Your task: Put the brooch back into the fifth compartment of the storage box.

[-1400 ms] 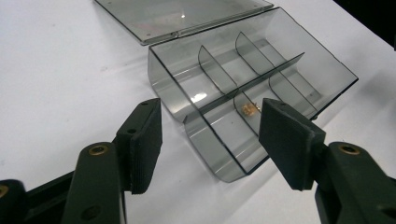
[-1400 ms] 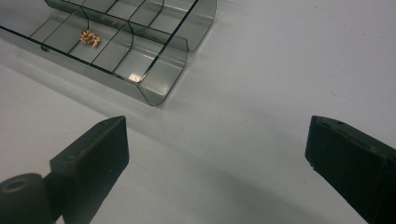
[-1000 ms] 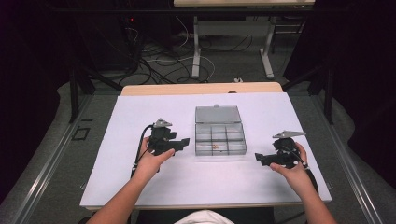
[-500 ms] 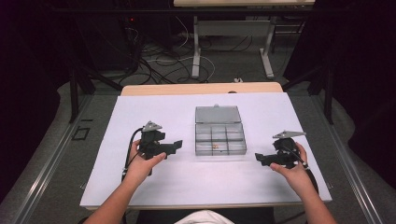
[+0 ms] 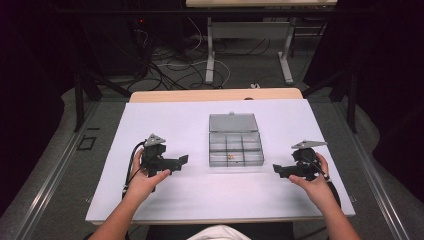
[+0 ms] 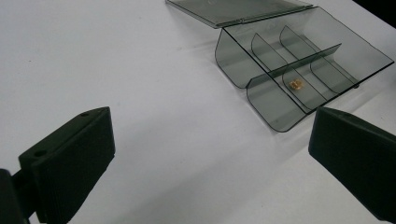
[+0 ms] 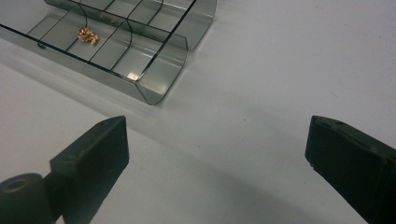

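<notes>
White sheeting covers the table [image 5: 200, 195], with dark floor and cables beyond. At its middle a smoky clear plastic organiser box [image 5: 235, 148] lies open, its lid [image 5: 233, 122] laid flat on the far side. The left tool [image 5: 181, 162] is held left of the box and the right tool [image 5: 278, 170] right of it, both apart from it. The left jaws have just been opening; both pairs stand wide with nothing between them. A small coppery object [image 7: 88, 35] is seen in a near middle compartment, too small to identify. Curved dividers split the tray.
</notes>
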Available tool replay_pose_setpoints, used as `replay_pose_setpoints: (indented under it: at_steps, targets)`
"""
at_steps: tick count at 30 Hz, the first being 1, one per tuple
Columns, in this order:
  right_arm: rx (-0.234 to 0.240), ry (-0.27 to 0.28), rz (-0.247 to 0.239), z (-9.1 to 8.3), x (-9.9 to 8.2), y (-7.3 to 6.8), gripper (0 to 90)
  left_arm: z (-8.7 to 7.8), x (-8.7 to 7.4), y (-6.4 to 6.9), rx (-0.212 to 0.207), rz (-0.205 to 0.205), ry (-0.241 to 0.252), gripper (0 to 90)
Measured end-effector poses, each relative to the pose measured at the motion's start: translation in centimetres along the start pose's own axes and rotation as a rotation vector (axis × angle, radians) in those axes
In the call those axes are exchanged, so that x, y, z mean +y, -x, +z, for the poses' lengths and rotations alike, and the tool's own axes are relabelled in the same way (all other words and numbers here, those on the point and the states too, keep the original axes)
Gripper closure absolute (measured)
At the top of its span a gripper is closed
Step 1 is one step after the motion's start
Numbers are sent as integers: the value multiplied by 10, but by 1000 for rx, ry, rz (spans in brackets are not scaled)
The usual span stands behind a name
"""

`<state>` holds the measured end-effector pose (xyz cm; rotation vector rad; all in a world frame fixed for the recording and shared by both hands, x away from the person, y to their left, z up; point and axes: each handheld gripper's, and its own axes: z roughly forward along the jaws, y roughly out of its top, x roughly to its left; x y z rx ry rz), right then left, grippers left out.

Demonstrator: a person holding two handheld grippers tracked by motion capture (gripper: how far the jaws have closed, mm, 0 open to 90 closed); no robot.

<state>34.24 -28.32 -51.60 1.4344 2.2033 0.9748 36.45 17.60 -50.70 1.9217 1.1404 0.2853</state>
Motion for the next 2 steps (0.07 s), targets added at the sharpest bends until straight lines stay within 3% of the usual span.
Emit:
replay_pose_setpoints:
  at_steps: [2]
  targets:
    - [-1, -1, -3, 1, 0, 0, 59, -1, -1, -2, 3, -1, 3, 5]
